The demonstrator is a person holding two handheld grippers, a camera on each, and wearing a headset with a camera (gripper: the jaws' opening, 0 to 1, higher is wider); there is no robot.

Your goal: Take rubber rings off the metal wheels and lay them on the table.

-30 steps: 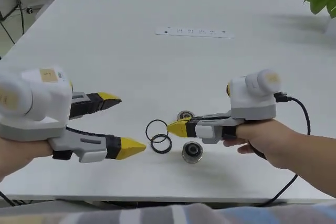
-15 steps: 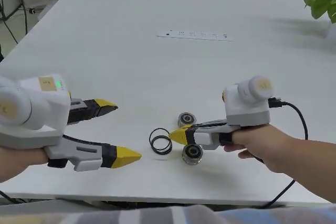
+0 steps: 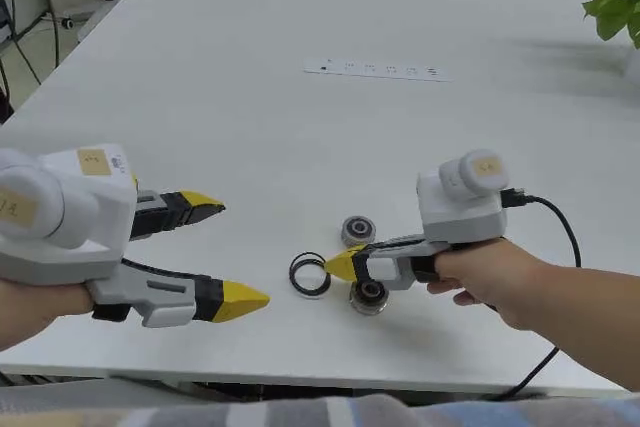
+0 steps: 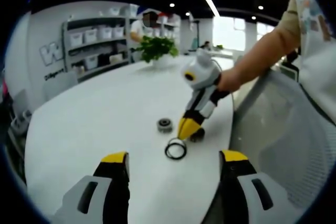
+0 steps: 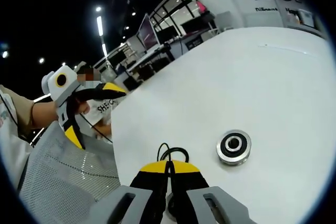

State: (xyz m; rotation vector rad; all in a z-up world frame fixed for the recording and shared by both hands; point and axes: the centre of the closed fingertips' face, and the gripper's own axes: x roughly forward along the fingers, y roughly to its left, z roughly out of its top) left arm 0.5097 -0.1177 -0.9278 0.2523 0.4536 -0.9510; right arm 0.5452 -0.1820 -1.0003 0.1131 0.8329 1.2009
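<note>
- Near the front edge of the worktop (image 3: 300, 127), about midway along it, two black rings (image 3: 310, 274) lie flat and overlapping, off the wheels.
- The far wheel (image 3: 357, 230) lies flat just beyond the rings, on the side of the far edge. It stands apart from them.
- The near wheel (image 3: 369, 295) lies just beside the rings, toward the right edge and closer to the front edge. It is partly under the right hand-held gripper (image 3: 338, 265). Whether this wheel carries a ring cannot be told.
- Right hand-held gripper: jaws pressed together, yellow tips meeting. The tip sits at the rim of the rings on their right-edge side; contact cannot be confirmed. A cable (image 3: 560, 237) runs from its rear toward the front edge.
- Left hand-held gripper (image 3: 232, 252): jaws spread wide, nothing between them. It is held above the front-left part of the worktop, pointing toward the rings and apart from them.
- A power strip (image 3: 378, 71) lies well apart from all of this, toward the far edge.
</note>
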